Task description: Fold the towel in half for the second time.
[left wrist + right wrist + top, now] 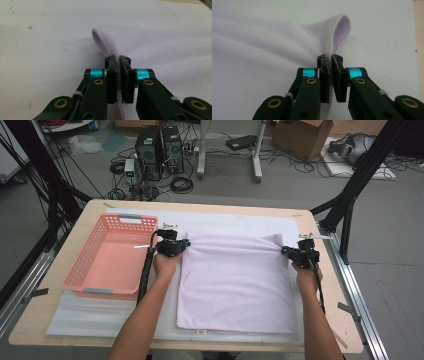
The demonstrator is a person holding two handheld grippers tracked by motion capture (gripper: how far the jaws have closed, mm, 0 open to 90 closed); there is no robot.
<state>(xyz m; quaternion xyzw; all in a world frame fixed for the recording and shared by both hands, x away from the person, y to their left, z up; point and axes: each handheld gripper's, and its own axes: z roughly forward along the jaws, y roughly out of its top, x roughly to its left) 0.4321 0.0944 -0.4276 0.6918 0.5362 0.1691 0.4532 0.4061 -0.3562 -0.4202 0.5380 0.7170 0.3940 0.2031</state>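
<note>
A pale lilac towel point(235, 280) lies folded flat on the white mat in the middle of the table. My left gripper point(186, 243) is shut on the towel's far left corner; in the left gripper view the hemmed edge point(105, 46) runs pinched between the two black pads of the left gripper point(118, 60). At the far right corner my right gripper point(285, 250) is shut on the towel too. The right gripper view has the right gripper point(330, 58) clamped on the stitched hem point(337, 30), which curls up just beyond the pads.
A pink plastic basket point(80, 270) stands empty at the table's left, close beside my left hand. A white mat point(235, 222) covers the tabletop under the towel. Black frame posts point(350, 195) rise at both far corners, and cables and computer cases sit on the floor beyond.
</note>
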